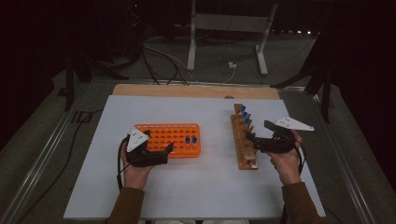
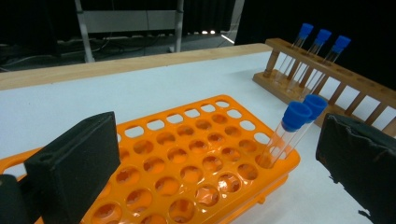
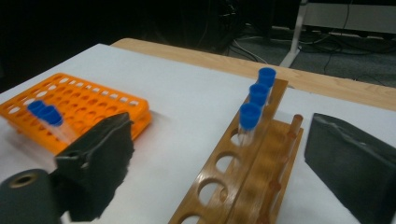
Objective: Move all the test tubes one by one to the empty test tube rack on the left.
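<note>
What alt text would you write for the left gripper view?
Two capped tubes stand leaning in neighbouring end holes of an orange rack on a white table. The open left claw frames the rack with nothing between its black jaws. Behind, a wooden rack holds three more tubes.

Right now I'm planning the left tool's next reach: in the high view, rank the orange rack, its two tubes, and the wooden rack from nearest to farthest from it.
1. Orange rack, right beside the left tool.
2. Two tubes, at that rack's right end.
3. Wooden rack, far right.
</note>
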Action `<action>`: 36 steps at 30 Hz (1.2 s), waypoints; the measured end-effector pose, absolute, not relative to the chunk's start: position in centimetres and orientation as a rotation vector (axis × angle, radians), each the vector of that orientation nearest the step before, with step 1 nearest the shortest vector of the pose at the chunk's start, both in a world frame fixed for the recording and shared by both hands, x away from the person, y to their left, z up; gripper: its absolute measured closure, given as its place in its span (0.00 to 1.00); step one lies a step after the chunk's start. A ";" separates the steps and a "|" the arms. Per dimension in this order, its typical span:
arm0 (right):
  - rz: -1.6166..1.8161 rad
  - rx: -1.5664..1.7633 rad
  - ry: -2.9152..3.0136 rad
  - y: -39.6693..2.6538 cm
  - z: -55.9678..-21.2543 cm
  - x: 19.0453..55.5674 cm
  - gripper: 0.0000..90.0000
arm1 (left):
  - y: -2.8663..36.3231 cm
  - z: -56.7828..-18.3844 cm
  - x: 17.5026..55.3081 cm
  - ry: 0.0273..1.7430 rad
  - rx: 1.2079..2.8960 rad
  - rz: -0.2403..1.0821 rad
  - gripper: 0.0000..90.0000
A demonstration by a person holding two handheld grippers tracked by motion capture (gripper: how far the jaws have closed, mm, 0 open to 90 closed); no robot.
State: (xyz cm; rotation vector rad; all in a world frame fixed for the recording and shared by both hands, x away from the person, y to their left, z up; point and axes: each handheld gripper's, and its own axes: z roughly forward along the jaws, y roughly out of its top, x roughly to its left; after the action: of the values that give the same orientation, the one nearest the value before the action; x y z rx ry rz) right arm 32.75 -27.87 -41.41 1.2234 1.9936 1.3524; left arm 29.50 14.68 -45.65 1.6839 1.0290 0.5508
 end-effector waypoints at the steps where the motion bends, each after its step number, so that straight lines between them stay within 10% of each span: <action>1: 1.357 1.233 1.984 -27.9 -41.4 33.0 0.18 | 14.7 -45.6 29.5 1.029 1.679 0.549 0.01; 14: 1.278 1.244 1.971 -26.7 -43.1 36.2 0.66 | 15.1 -45.6 29.4 1.033 1.644 0.524 0.01; 36: 1.181 1.353 1.995 -25.7 -45.7 38.8 0.84 | 15.6 -45.9 29.6 1.055 1.617 0.494 0.01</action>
State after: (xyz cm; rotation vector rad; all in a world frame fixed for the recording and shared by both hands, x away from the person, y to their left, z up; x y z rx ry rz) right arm 38.78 -25.65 -45.69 1.3526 1.9952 1.1807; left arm 29.64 15.59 -45.92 1.6166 1.0547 0.4943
